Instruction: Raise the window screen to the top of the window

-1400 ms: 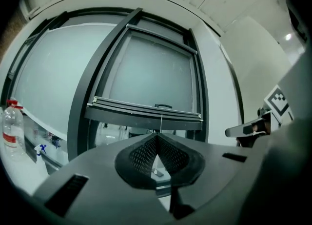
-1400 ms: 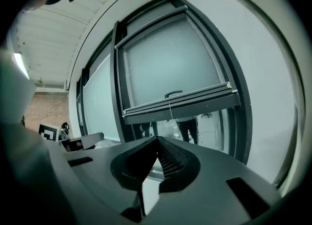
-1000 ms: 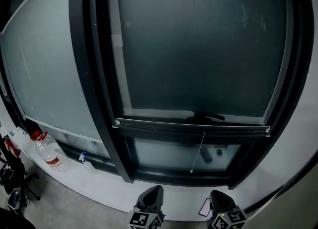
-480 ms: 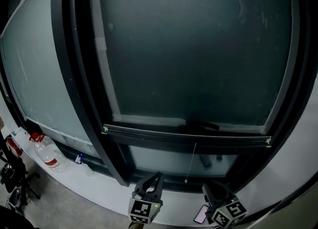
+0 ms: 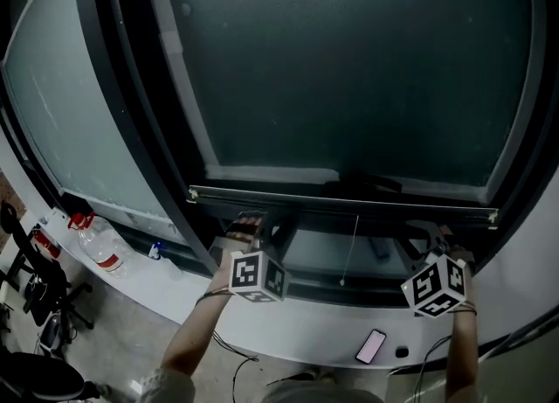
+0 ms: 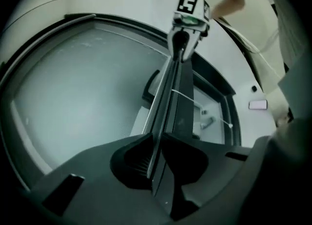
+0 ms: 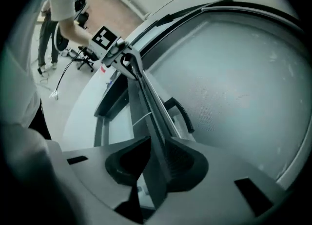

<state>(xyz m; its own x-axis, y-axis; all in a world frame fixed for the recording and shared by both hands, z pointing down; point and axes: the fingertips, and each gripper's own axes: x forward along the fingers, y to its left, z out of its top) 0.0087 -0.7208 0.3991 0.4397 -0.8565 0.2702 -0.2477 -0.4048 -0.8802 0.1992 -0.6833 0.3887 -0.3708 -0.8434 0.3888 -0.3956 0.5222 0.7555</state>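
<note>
Window screen: dark fine mesh [image 5: 349, 69] stretched over the pane, ending in a slim black metal bottom rail [image 5: 306, 199]. The rail sits low in the opening, just above the lower frame, roughly level. By my read, nearly all the travel is left.

Left gripper [image 5: 251, 219] is clamped on the rail left of centre. Its own view shows the rail's edge running between the ribbed pads [image 6: 157, 143]. Right gripper [image 5: 437, 235] is clamped on the rail near its right end, rail pinched between both jaws [image 7: 157, 158]. Each is well apart from the thin white pull cord [image 5: 350, 248], which hangs between them from mid-rail.

Handling, judged:
- The rail looks light, long and thin. It should be stiff enough to lift but easy to rack in the side tracks if one end leads, so raise both ends evenly.
- Its smooth finish may slip, so hold it square across the pads.
- The mesh is soft and snag-prone, so leave it alone. The rail is the right place to hold.
- Possibly spring-rolled at the top, so expect the pull to change. Can't confirm.

The black lever window handle [image 5: 371, 184] sits just behind the rail at centre and could catch. Further out, a white sill [image 5: 175, 281] carries a clear plastic bottle with a red cap [image 5: 98, 246] at far left and a phone [image 5: 370, 346] near the right gripper.
</note>
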